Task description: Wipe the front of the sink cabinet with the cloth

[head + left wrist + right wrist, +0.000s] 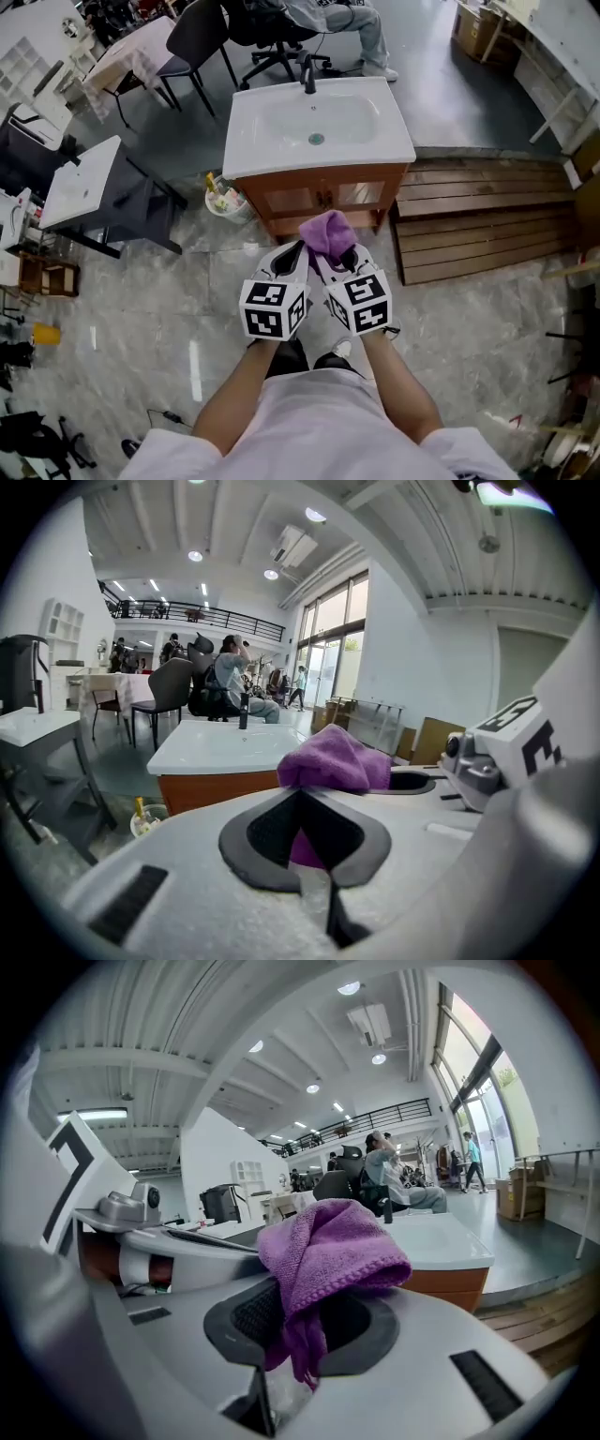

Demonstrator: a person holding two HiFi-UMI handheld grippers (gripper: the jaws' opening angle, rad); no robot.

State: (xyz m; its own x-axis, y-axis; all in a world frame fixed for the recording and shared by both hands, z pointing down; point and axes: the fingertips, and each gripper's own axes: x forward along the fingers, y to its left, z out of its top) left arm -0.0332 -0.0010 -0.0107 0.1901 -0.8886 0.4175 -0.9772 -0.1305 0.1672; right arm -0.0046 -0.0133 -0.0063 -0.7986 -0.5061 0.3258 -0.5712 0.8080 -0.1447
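Observation:
The sink cabinet (pixel 323 194) is brown wood under a white basin (pixel 319 122) with a black tap; it stands a short way ahead of me on the floor. Both grippers are held side by side at its front, apart from it. A bunched purple cloth (pixel 326 234) sits at their tips. My right gripper (pixel 345 255) is shut on the cloth (pixel 328 1251), which drapes over and down between its pads. My left gripper (pixel 292 251) is also shut, with a bit of the purple cloth (pixel 333 761) showing between its pads. The cabinet (pixel 216 789) appears beyond the jaws.
A white bucket with bottles (pixel 223 197) stands at the cabinet's left foot. A wooden pallet (pixel 478 225) lies to its right. A white table (pixel 84 183) is at the left, and a seated person (pixel 347 19) and black chairs are behind the sink.

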